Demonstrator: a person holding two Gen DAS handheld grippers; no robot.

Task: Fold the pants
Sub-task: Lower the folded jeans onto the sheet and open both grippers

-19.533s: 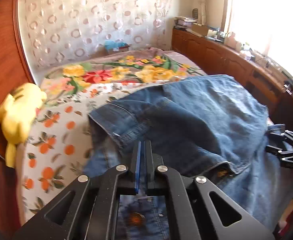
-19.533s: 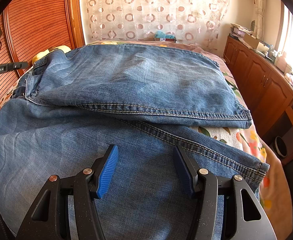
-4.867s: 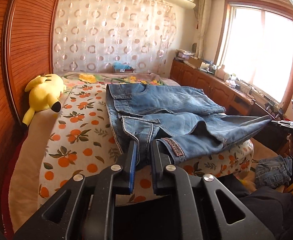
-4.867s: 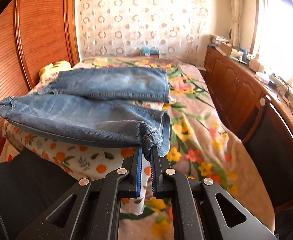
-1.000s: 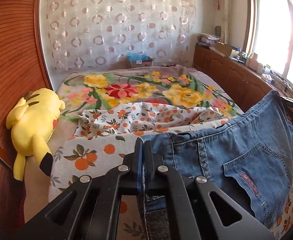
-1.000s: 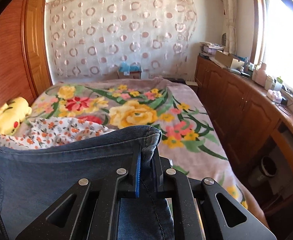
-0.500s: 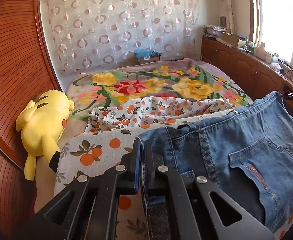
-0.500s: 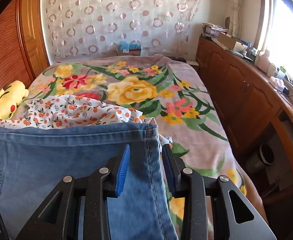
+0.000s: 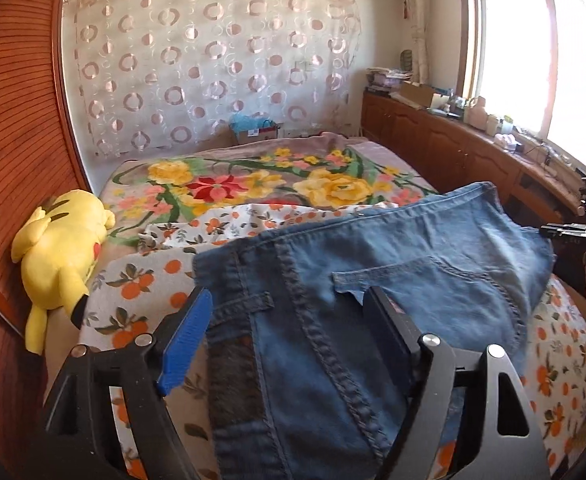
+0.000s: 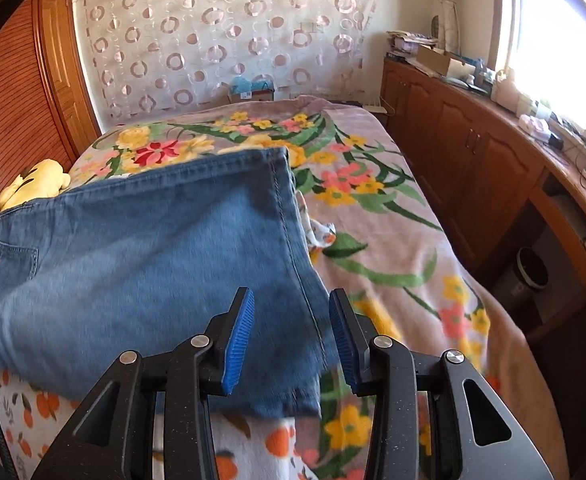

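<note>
The folded blue jeans (image 9: pixel 373 280) lie on the bed, back pocket up, waistband toward my left gripper. They also show in the right wrist view (image 10: pixel 153 248), lying flat with the stitched edge on the right. My left gripper (image 9: pixel 289 340) is open, jaws wide apart, just above the waistband end and holding nothing. My right gripper (image 10: pixel 291 340) is open over the near right corner of the jeans and holds nothing. The right gripper also shows at the far right of the left wrist view (image 9: pixel 581 232).
The bed has an orange-print sheet (image 9: pixel 141 280) and a floral blanket (image 10: pixel 373 208). A yellow plush toy (image 9: pixel 61 248) lies at the left by the wooden wall. Wooden cabinets (image 10: pixel 473 148) run along the right under the window. A bin (image 10: pixel 531 272) stands beside the bed.
Both grippers have opened and let go of the jeans, which now lie folded on the bed. Both have pulled back a little toward me.
</note>
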